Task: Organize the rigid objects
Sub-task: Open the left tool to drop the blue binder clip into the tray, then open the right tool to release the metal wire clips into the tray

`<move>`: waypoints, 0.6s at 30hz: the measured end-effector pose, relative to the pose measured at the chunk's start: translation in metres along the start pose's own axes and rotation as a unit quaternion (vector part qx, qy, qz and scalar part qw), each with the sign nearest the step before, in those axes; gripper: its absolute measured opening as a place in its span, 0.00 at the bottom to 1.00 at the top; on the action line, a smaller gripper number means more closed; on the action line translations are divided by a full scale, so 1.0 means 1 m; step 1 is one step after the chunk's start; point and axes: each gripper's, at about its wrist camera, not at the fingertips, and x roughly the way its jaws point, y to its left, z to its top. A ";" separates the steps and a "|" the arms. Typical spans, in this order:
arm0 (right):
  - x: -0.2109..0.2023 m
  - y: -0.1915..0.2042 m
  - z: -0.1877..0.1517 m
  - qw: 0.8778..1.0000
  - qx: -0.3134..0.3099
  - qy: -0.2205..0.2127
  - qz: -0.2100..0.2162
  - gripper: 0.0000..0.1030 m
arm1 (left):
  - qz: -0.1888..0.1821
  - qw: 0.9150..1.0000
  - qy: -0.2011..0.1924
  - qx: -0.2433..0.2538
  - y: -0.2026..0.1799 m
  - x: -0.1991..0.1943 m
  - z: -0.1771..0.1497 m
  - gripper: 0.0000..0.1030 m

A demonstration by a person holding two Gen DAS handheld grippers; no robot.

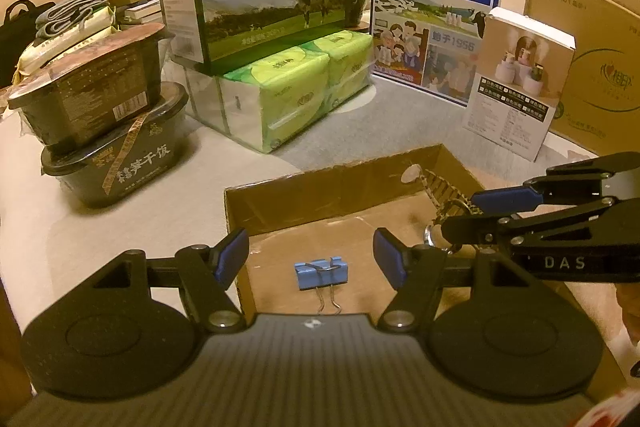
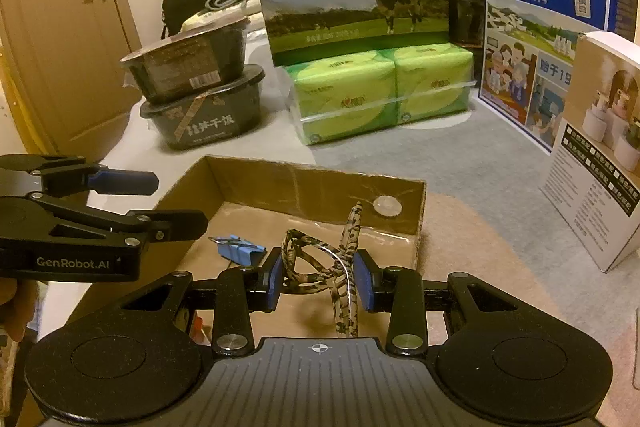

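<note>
Nearest in the left wrist view is the left gripper (image 1: 310, 259), its blue-padded jaws spread apart with nothing between them, hovering over the shallow brown cardboard tray (image 1: 340, 175). A small blue metal binder clip (image 1: 321, 270) lies loose on the tray floor just below those jaws, wire handles folded toward the camera. Over the same tray the right gripper (image 2: 319, 279) is clenched on a pair of glasses with a mottled tortoiseshell plastic frame (image 2: 316, 259), the pads pinching across the folded arms. The glasses look light but springy and slick, and easily scratched; I would judge the stiff frame a safer hold than the lenses. The clip seems rigid and light, best pinched across its flat body. A round white sticker (image 2: 386, 206) marks the tray's far wall.
</note>
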 end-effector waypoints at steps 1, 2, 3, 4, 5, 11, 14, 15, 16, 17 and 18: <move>0.000 0.000 0.000 1.000 0.001 -0.002 0.001 0.36 | 0.001 1.000 -0.001 -0.001 0.001 -0.001 0.000 0.63; 0.000 -0.001 0.001 1.000 0.002 -0.004 0.003 0.36 | 0.002 1.000 -0.001 -0.001 0.001 -0.001 0.000 0.63; 0.000 -0.001 0.001 1.000 0.002 -0.011 0.009 0.36 | 0.002 1.000 -0.002 -0.002 0.002 -0.002 -0.001 0.63; -0.002 -0.002 0.001 1.000 0.001 -0.019 0.015 0.37 | 0.003 1.000 -0.003 -0.002 0.003 -0.003 -0.001 0.63; -0.002 -0.002 0.001 1.000 0.001 -0.021 0.014 0.48 | 0.004 1.000 -0.004 -0.003 0.003 -0.004 -0.001 0.63; -0.012 -0.010 0.001 0.999 0.007 -0.032 0.008 0.77 | 0.014 1.000 -0.009 -0.009 0.006 -0.006 -0.004 0.71; -0.014 -0.012 -0.001 1.000 0.005 -0.025 0.000 0.77 | 0.018 1.000 -0.007 -0.008 0.005 -0.007 -0.005 0.72; -0.015 -0.013 -0.003 1.000 0.004 -0.023 -0.001 0.77 | 0.018 1.000 -0.007 -0.007 0.004 -0.008 -0.005 0.72; -0.017 -0.014 -0.004 1.000 0.004 -0.023 -0.001 0.77 | 0.018 1.000 -0.008 -0.006 0.004 -0.009 -0.005 0.72; -0.018 -0.014 -0.004 1.000 0.005 -0.023 -0.003 0.77 | 0.018 1.000 -0.008 -0.007 0.004 -0.011 -0.005 0.73; -0.020 -0.015 -0.005 1.000 0.005 -0.023 -0.005 0.77 | 0.017 1.000 -0.009 -0.008 0.004 -0.013 -0.006 0.73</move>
